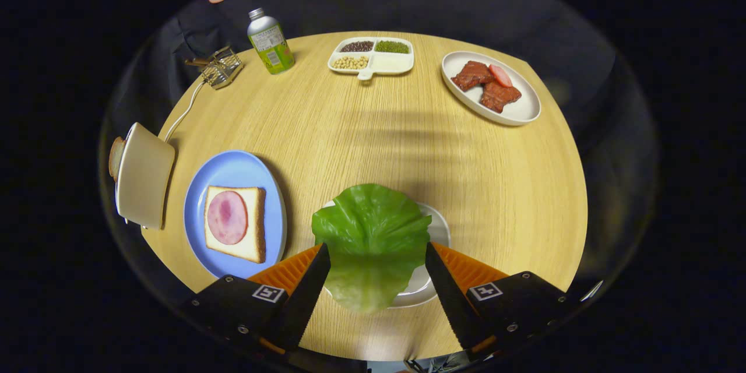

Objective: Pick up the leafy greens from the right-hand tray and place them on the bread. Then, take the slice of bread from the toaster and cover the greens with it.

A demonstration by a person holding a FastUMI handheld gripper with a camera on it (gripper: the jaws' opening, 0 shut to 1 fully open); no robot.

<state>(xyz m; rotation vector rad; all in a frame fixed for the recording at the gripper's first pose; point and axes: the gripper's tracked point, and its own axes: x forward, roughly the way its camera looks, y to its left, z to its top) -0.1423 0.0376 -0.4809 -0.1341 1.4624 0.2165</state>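
Your jaws stand wide around the lettuce leaf (371,233) on its white tray (438,222), gripper (377,256) unclosed: first step; next, close, lift, carry to the bread (235,231).

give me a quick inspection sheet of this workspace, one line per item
surface: round wooden table, bare in the middle
job's things: lettuce leaf lies on a white tray between the fingers; bread slice with ham on a blue plate beside the tray; toaster past the plate at the table's edge, a slice poking out of it
clutter: green bottle, wire rack, divided dish of beans, oval plate of meat slices, all at the far side
grippers: gripper open, fingers either side of the leaf, whether they touch it is unclear
cables: white cord runs from the toaster toward the rack
surroundings: dark booth wall
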